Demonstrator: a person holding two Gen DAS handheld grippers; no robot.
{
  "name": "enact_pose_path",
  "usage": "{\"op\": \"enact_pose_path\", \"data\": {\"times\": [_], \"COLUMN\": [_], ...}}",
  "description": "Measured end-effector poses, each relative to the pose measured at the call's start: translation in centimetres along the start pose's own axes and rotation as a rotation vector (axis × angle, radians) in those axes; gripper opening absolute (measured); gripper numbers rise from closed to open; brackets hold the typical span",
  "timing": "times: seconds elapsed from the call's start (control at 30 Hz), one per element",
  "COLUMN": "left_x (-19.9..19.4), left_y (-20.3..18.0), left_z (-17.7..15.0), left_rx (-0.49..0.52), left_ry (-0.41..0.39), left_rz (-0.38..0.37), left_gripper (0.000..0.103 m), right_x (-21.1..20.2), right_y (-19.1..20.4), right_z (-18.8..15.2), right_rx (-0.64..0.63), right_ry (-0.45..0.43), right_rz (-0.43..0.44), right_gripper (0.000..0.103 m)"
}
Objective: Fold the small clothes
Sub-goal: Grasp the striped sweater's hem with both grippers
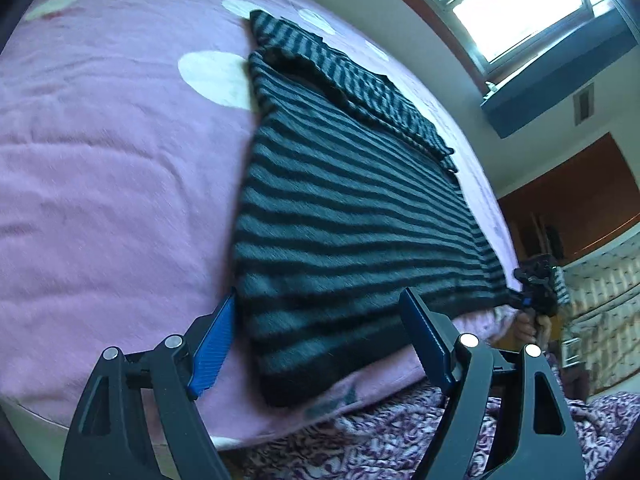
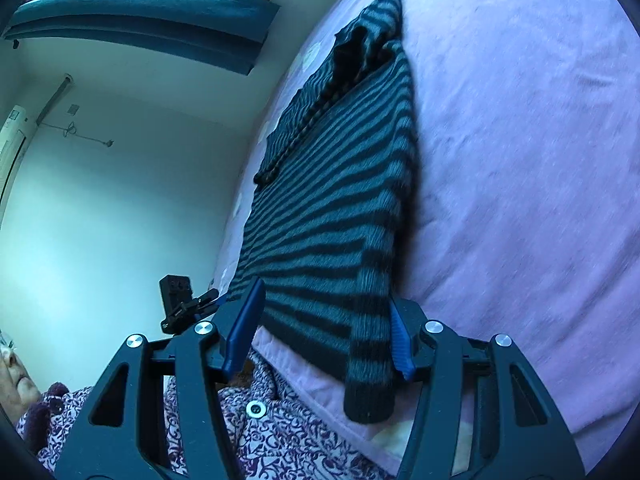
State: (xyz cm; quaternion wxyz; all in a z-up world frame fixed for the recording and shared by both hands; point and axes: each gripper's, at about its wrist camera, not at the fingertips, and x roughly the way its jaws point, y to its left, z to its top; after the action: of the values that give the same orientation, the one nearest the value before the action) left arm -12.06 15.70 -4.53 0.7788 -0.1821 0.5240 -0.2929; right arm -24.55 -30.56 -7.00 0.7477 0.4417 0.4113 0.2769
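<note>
Striped dark-and-grey sweater [image 1: 352,216] lies flat on pink bed [image 1: 120,184], sleeve folded across at 12 o'clock. Left gripper [image 1: 320,344] and right gripper [image 2: 324,332] both spread wide around its near hem, nothing pinched.

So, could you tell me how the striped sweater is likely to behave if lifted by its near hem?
The striped sweater looks like soft knit, so it would probably sag. Its sleeve already droops over the bed edge, so it may trail.
</note>
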Motion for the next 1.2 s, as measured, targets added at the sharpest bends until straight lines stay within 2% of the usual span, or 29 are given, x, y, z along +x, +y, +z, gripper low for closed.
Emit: {"op": "enact_pose_path", "data": {"times": [0.23, 0.33, 0.5, 0.63, 0.8, 0.87, 0.93, 1.0, 1.07, 1.13, 1.2], "left_x": [-0.2, -0.3, -0.3, 0.2, 0.8, 0.8, 0.7, 0.8, 1.0, 1.2, 1.1], "left_y": [0.7, 0.4, 0.5, -0.9, -1.6, -1.4, -1.3, -1.6, -2.1, -2.4, -1.8], "left_z": [-0.2, -0.3, -0.3, -0.6, -0.8, -0.8, -0.8, -0.9, -1.1, -1.2, -0.8], "left_rx": [-0.064, -0.041, -0.045, 0.031, 0.063, 0.061, 0.057, 0.073, 0.12, 0.148, 0.105], "left_ry": [-0.011, -0.01, -0.025, -0.021, -0.007, -0.01, -0.012, -0.012, -0.01, -0.005, 0.006], "left_rz": [-0.051, -0.023, -0.015, 0.058, 0.082, 0.095, 0.111, 0.144, 0.198, 0.222, 0.174], "left_gripper": [0.077, 0.072, 0.072, 0.072, 0.065, 0.059, 0.051, 0.044, 0.033, 0.008, 0.006], "right_x": [0.4, 0.4, -0.6, 0.0, 1.1, 1.0, 1.1, 1.3, 1.8, 1.9, 2.2], "right_y": [0.5, 0.8, 0.2, 0.6, 0.8, 0.6, 0.2, 0.1, -0.1, -0.2, 0.0], "right_z": [-0.4, -0.2, 0.3, 0.1, -0.4, -0.3, -0.4, -0.4, -0.6, -0.7, -0.7], "right_rx": [-0.019, -0.028, -0.002, -0.031, -0.045, -0.032, -0.024, -0.032, -0.047, -0.069, -0.078], "right_ry": [0.04, 0.043, -0.001, 0.032, 0.067, 0.063, 0.061, 0.064, 0.078, 0.084, 0.086], "right_rz": [0.023, -0.009, -0.088, -0.105, -0.079, -0.078, -0.105, -0.14, -0.167, -0.179, -0.178], "right_gripper": [0.056, 0.056, 0.056, 0.056, 0.055, 0.051, 0.04, 0.021, 0.01, 0.006, 0.006]}}
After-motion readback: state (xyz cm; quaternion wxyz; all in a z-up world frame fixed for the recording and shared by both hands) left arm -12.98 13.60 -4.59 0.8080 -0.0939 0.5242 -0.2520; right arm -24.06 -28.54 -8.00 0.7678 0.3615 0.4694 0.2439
